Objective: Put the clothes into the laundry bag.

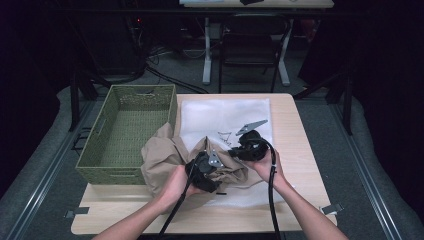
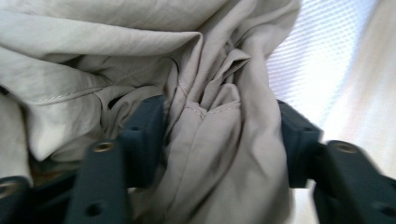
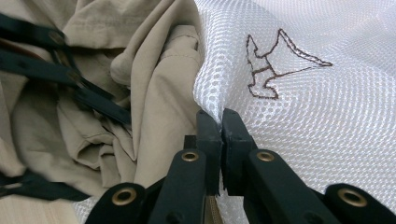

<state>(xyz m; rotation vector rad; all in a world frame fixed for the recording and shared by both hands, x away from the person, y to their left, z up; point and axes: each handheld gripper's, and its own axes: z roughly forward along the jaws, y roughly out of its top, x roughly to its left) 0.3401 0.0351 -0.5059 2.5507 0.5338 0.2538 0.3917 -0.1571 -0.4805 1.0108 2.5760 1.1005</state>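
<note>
Right gripper view: right gripper pinches mesh bag edge; left gripper clamps beige garment. Hold the bag mouth wide while stuffing.

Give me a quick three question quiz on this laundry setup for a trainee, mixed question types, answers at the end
1. True or false: the right gripper pinches the mesh bag.
2. What does the left gripper hold? A) basket B) beige garment C) cable
3. Fill in: the green basket sits at the table's ____ side in the high view.

Key
1. True: its fingers are shut on the bag's edge.
2. B: the beige garment is bunched between its fingers.
3. Left.
</note>
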